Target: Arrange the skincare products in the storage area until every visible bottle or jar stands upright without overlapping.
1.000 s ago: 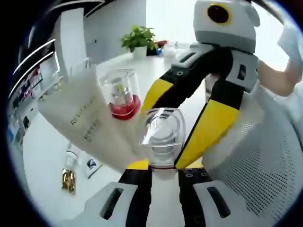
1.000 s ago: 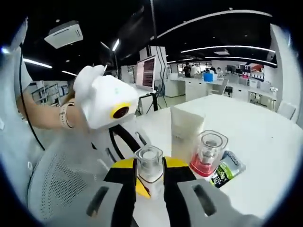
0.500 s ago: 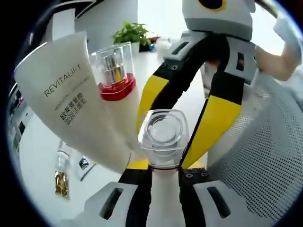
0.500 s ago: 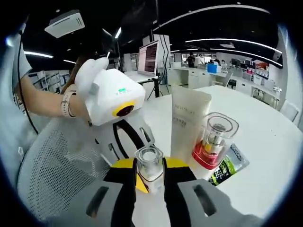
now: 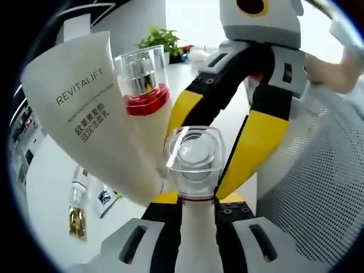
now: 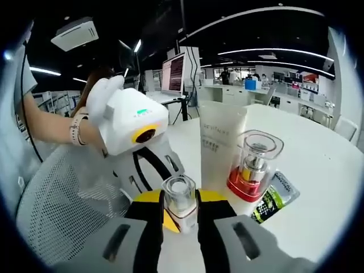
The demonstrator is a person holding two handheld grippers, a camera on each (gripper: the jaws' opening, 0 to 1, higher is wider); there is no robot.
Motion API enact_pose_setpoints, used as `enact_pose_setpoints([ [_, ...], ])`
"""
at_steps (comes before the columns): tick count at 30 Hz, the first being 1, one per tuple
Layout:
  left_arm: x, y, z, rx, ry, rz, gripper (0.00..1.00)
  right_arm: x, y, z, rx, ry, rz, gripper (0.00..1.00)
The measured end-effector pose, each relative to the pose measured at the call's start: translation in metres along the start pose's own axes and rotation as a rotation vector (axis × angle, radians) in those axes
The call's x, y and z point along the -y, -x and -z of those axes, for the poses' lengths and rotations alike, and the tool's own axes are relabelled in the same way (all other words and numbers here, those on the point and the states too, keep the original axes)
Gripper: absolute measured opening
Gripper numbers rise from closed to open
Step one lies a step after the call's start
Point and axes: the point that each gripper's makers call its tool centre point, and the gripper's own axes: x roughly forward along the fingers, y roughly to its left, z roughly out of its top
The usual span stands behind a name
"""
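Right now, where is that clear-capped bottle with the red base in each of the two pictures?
Left gripper view: red-based bottle upper left of centre, in front of the white Revitalift tube.
Right gripper view: right of centre, on the white table.
Shared landmark: the tube stands just beside it in both.

A potted plant [image 5: 161, 41] stands on the white table [image 5: 51, 187]; a mesh chair [image 6: 68, 210] sits beside it.

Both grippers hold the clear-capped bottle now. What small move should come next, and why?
Probably lower the clear-capped bottle onto the white table in front of the REVITALIFT tube and the red-based bottle, then open. The left gripper and right gripper both clamp it, and those two already stand upright close together.
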Motion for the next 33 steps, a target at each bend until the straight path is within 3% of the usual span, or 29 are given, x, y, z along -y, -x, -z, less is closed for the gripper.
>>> enact_pose_setpoints([
  [5,-0.007,0.000,0.009,-0.047,-0.013,-0.036,0.26,0.002,0.000,0.010,-0.051,0.004,0.006,0.27],
  [14,-0.015,0.005,0.015,-0.055,0.073,-0.053,0.24,0.008,-0.001,0.041,-0.212,0.022,0.039,0.19],
  [19,-0.013,0.006,0.019,-0.074,0.097,-0.040,0.20,0.008,-0.005,0.046,-0.239,0.006,0.042,0.16],
  [22,-0.009,0.006,0.018,-0.072,0.127,-0.016,0.10,0.007,-0.010,0.048,-0.263,0.029,0.039,0.12],
  [33,-0.010,0.006,0.014,-0.051,0.127,-0.028,0.09,0.014,-0.012,0.058,-0.308,0.008,0.048,0.10],
])
